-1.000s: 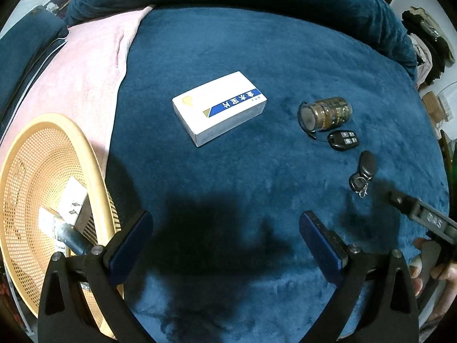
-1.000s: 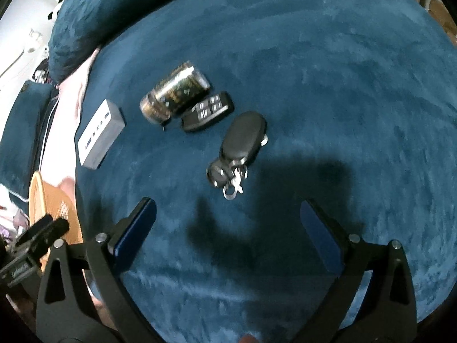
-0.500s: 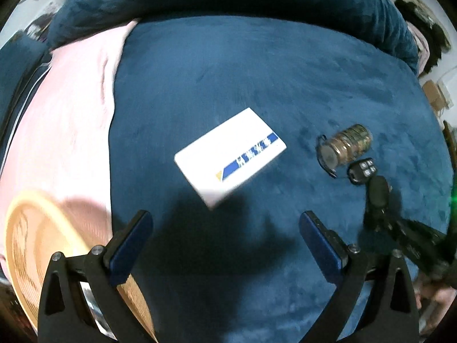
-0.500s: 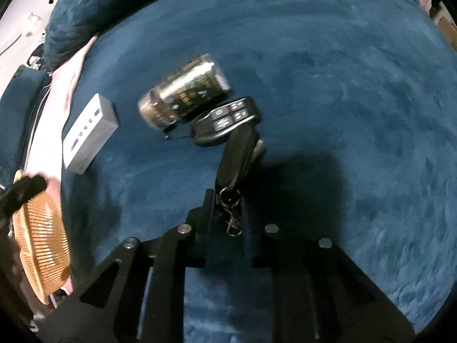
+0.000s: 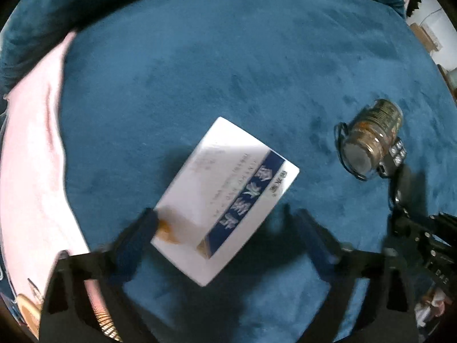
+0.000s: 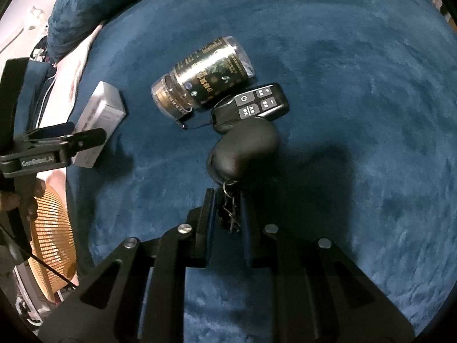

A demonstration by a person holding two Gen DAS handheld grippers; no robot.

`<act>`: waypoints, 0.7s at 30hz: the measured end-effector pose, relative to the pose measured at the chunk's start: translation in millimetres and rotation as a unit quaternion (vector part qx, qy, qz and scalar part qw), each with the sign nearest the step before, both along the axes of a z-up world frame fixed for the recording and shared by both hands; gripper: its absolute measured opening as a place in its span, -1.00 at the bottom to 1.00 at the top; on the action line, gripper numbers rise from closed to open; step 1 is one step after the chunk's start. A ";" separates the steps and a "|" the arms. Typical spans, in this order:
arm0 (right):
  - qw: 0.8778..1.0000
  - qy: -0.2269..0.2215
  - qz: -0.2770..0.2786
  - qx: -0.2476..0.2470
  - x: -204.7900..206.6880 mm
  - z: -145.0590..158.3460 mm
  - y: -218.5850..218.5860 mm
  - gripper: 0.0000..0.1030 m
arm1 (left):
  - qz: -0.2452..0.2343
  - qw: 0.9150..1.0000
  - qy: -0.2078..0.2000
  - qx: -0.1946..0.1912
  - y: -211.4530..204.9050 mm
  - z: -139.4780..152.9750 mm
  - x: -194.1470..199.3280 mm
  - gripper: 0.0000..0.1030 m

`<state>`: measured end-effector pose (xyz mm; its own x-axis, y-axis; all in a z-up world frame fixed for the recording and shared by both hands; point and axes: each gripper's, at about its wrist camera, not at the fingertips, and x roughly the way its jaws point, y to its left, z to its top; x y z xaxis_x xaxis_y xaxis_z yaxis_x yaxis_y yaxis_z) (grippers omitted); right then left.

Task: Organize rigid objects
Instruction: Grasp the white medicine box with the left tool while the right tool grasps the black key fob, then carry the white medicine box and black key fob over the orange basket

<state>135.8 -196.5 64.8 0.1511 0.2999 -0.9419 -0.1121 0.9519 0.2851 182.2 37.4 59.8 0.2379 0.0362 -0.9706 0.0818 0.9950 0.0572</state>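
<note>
A white box with a blue stripe [image 5: 225, 197] lies on the blue plush surface, between the open fingers of my left gripper [image 5: 225, 234]; the left finger touches its near corner. It also shows in the right wrist view [image 6: 98, 121]. My right gripper [image 6: 227, 214] is shut on the key ring [image 6: 230, 203] of a black key fob [image 6: 245, 148]. Beyond it lie a black remote with buttons [image 6: 252, 105] and a clear jar with a gold-and-black label [image 6: 204, 78], on its side. The jar [image 5: 371, 143] shows at the right in the left wrist view.
A woven tan basket [image 6: 52, 243] sits at the left, off the blue surface, and only its edge [image 5: 27, 314] shows in the left wrist view. A pink cloth [image 5: 34, 148] lies along the left side. A dark blue cushion [image 6: 77, 8] rises at the back.
My left gripper has moved forward from the basket until the white box lies between its fingers. My right gripper moved in and closed on the key fob's ring.
</note>
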 end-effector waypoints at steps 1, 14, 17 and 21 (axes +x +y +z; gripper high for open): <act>1.000 0.000 -0.001 -0.001 0.7 -0.2 0.9 -0.67 | 0.008 1.000 -0.005 0.003 0.8 4.1 -3.6 0.07; 0.999 -0.015 0.003 0.031 -24.9 16.9 -11.5 -0.68 | 0.084 0.992 -0.035 -0.084 -1.0 24.2 -76.9 -0.86; 0.999 -0.020 -0.005 0.032 -27.5 18.6 -14.5 -0.67 | 0.086 0.993 -0.046 -0.072 0.0 33.2 -77.0 0.01; 0.999 -0.022 -0.020 0.012 -23.3 17.6 -15.8 -0.62 | 0.074 0.994 -0.077 -0.010 3.1 47.6 -65.2 0.92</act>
<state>112.5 -212.3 82.4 0.2054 0.3155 -0.9264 -0.0878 0.9487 0.3037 117.0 40.5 107.4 0.3770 0.0627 -0.9241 -0.0742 0.9965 0.0374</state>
